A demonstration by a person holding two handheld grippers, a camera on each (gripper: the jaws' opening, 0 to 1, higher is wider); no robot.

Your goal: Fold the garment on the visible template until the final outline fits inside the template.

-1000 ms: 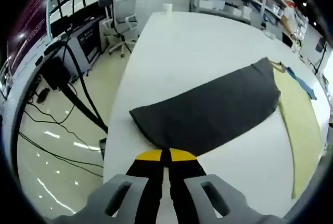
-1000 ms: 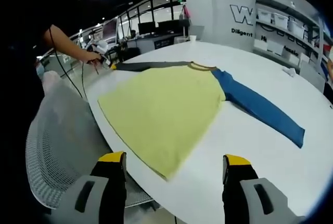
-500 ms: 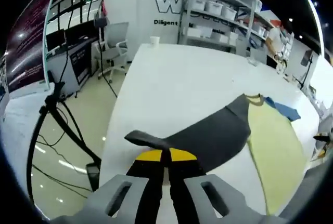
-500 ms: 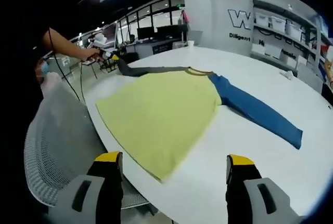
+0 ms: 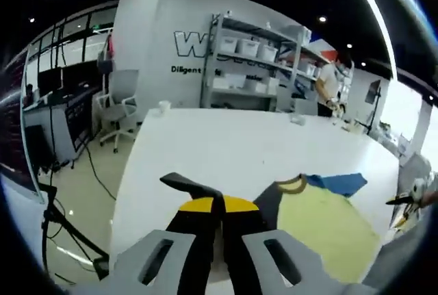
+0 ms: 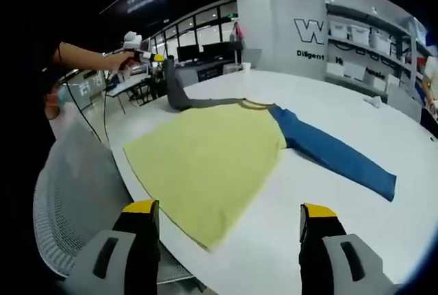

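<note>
The garment is a shirt with a yellow body (image 6: 205, 155), a blue sleeve (image 6: 335, 155) and a dark grey sleeve (image 6: 174, 86), lying on a white table (image 6: 328, 103). My left gripper (image 5: 213, 202) is shut on the grey sleeve's end (image 5: 185, 182) and holds it up off the table. In the left gripper view the yellow body (image 5: 321, 223) and the blue sleeve (image 5: 339, 182) lie beyond the jaws. The right gripper view has the left gripper (image 6: 147, 55) in a person's hand, with the grey sleeve hanging from it. My right gripper (image 6: 229, 213) stands open over the shirt's near hem, holding nothing.
A mesh office chair (image 6: 61, 199) stands at the table's near edge, left of the right gripper. Shelves with white bins (image 5: 260, 52) line the back wall. An office chair (image 5: 116, 107) and desks stand on the floor past the table's left side.
The left gripper has lifted the grey sleeve off the table, so it now hangs upright from the jaws. The right gripper has stayed open in much the same place.
</note>
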